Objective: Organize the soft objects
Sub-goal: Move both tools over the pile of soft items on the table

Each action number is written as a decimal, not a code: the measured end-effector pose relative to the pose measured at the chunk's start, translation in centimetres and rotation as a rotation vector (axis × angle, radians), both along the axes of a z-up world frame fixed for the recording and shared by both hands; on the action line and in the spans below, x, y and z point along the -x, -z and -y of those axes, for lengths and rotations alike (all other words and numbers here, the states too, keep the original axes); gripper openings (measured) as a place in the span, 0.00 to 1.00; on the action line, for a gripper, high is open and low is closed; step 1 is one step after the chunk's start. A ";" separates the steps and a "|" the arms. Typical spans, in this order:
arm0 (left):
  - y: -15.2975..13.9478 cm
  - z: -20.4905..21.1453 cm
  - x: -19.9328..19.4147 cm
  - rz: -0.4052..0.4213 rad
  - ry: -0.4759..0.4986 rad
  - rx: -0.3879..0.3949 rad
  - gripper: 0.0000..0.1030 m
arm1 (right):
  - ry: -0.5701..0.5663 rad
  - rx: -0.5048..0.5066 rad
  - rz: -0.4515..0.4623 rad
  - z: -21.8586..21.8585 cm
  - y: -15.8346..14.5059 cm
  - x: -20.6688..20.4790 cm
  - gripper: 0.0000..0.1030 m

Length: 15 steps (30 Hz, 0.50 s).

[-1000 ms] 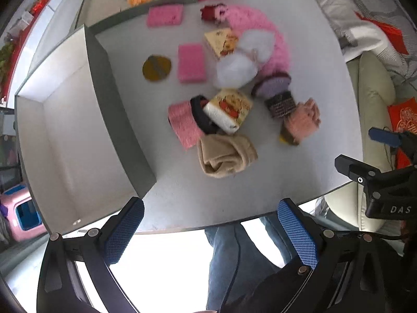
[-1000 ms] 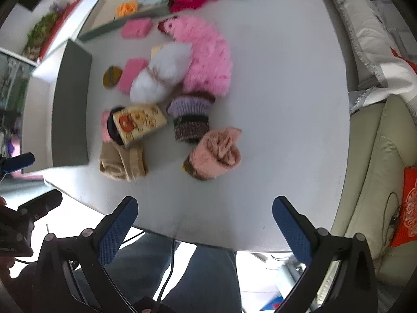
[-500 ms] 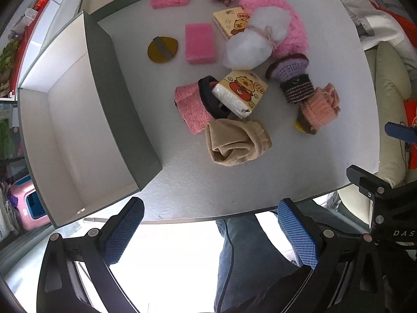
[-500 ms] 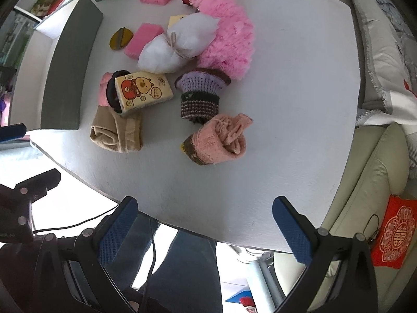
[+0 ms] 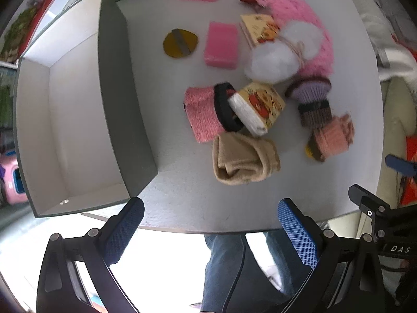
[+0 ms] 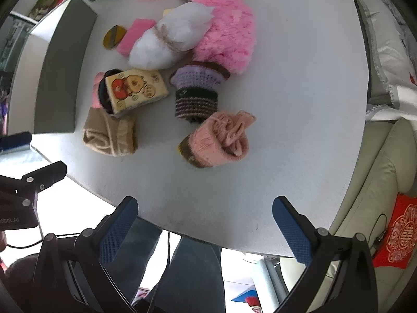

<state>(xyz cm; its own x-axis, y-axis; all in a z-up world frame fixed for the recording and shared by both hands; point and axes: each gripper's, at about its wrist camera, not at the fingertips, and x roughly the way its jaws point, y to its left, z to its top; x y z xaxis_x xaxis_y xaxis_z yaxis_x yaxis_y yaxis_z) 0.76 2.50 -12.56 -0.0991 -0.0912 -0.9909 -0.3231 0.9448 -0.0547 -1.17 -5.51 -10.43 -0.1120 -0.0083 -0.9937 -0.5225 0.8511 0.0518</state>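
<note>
Hovering over the near edge of the white surface (image 5: 260, 5), left hand-held gripper (image 5: 208, 224) has its jaws spread wide, nothing between the blue pads. Right hand-held gripper (image 6: 203, 220) likewise wide open and empty, also above the near edge.

Ahead of the left hand-held gripper: folded tan knit (image 5: 245, 157), closest item. Just beyond it, touching, a pink knit roll (image 5: 203, 113) with a black band, and a yellow tissue pack (image 5: 258, 108) leaning on that roll. Left of the fingers: open grey box (image 5: 122, 86), white inside, nothing visible in it.

Ahead of the right hand-held gripper: salmon knit bundle (image 6: 221, 140), nearest. Beyond it, touching, a lilac-and-brown striped knit (image 6: 198, 91). Further on, a white stuffed pouch (image 6: 169, 44) rests against a fluffy pink plush (image 6: 229, 31). Pink sponge (image 5: 221, 44) and a yellow-brown disc (image 5: 179, 43) lie apart, far left.
</note>
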 end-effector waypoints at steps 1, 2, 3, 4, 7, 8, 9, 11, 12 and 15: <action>-0.1 -0.1 -0.2 0.006 -0.017 -0.002 1.00 | 0.010 0.000 0.003 0.0 0.0 -0.3 1.00; -0.2 -0.4 -0.5 0.014 -0.036 -0.001 1.00 | 0.019 -0.007 0.006 -0.1 0.0 -0.7 1.00; -0.2 -0.7 -0.9 0.022 -0.055 -0.002 1.00 | 0.027 -0.015 0.010 -0.1 -0.2 -1.1 1.00; -0.3 -1.0 -1.3 0.027 -0.064 -0.007 1.00 | 0.036 -0.020 0.017 -0.2 -0.4 -1.5 1.00; -0.1 -1.3 -2.7 0.041 -0.062 -0.033 1.00 | 0.053 -0.033 0.031 -0.3 -0.8 -2.7 1.00; 0.1 -1.1 -3.0 0.041 -0.060 -0.039 1.00 | 0.058 -0.037 0.032 -0.3 -0.9 -3.0 1.00; 0.7 -0.6 -3.1 0.034 -0.061 -0.039 1.00 | 0.064 -0.041 0.031 -0.4 -0.9 -3.4 1.00; 1.5 -0.5 -3.5 0.023 -0.062 -0.030 1.00 | 0.083 -0.043 0.029 -0.4 -0.8 -3.9 1.00; 1.7 0.2 -2.8 0.019 -0.065 -0.032 1.00 | 0.088 -0.044 0.026 -0.4 -0.7 -4.1 1.00; 2.7 0.5 -2.6 -0.001 -0.068 -0.023 1.00 | 0.099 -0.045 0.020 -0.3 -0.3 -4.4 1.00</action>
